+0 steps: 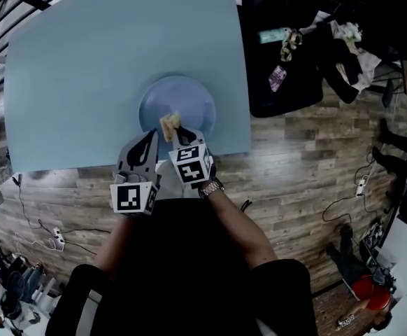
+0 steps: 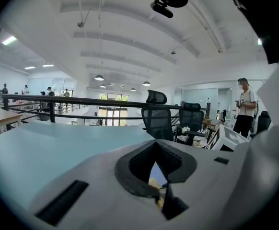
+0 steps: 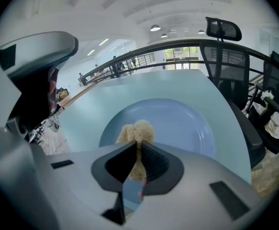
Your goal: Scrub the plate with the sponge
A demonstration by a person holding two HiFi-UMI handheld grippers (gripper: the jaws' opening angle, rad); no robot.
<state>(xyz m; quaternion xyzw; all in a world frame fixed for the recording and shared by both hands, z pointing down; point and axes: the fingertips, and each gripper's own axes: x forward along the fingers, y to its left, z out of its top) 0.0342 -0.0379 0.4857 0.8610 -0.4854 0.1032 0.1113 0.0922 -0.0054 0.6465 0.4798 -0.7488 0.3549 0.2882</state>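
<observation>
A round blue plate (image 1: 189, 100) lies near the front edge of the light blue table (image 1: 84, 68). My right gripper (image 1: 177, 133) is shut on a tan sponge (image 1: 169, 125), which rests on the plate's near part. In the right gripper view the sponge (image 3: 135, 131) sticks out between the jaws (image 3: 137, 157) over the plate (image 3: 187, 123). My left gripper (image 1: 151, 136) sits at the plate's near-left rim. Its jaws (image 2: 159, 181) are closed to a thin gap, seemingly on the rim. Only a sliver of blue and tan shows there.
Black office chairs (image 1: 287, 61) draped with clothes stand just right of the table. Wooden floor with cables (image 1: 50, 240) lies in front. A dark railing (image 2: 82, 100) runs beyond the table's far side. A person (image 2: 245, 109) stands far off at the right.
</observation>
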